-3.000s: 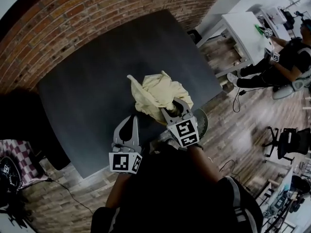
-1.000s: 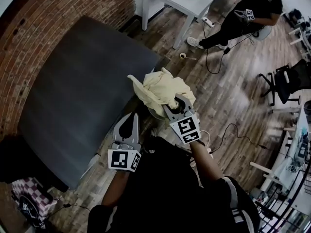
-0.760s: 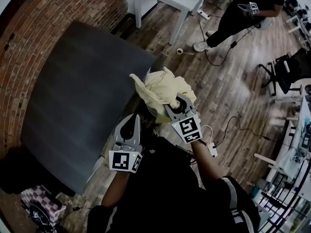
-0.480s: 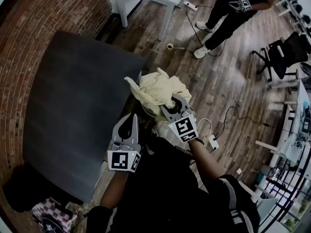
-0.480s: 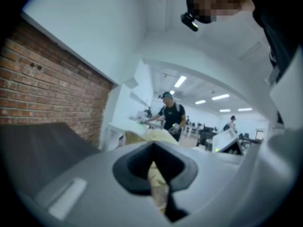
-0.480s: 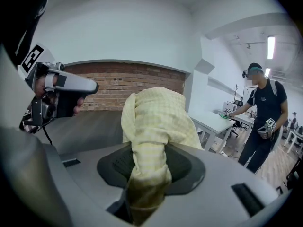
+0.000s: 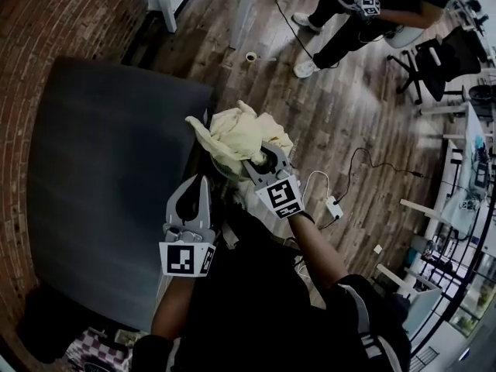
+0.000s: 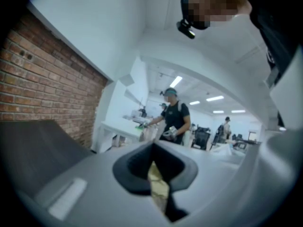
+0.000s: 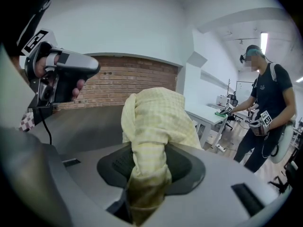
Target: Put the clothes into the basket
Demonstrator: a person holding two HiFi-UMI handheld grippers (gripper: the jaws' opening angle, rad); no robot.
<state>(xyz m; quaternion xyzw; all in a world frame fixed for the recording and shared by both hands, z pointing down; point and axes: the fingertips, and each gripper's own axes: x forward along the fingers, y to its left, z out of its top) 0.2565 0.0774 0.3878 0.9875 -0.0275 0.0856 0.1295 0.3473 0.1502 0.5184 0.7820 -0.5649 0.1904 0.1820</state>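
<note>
Your right gripper (image 7: 260, 158) is clamped on the crumpled pale-yellow checked cloth (image 7: 232, 134). Your left gripper (image 7: 202, 181) has its jaws together, gripping nothing.

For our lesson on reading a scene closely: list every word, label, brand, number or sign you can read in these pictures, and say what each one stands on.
No words, numbers or brand names can be read in any view.
Cube on the left gripper: a black-and-white square marker, a pattern, not letters.
Cube on the right gripper: the same kind of marker.
The yellow cloth: checked weave, no label showing.
The other person's marker cube: too small to read.
</note>
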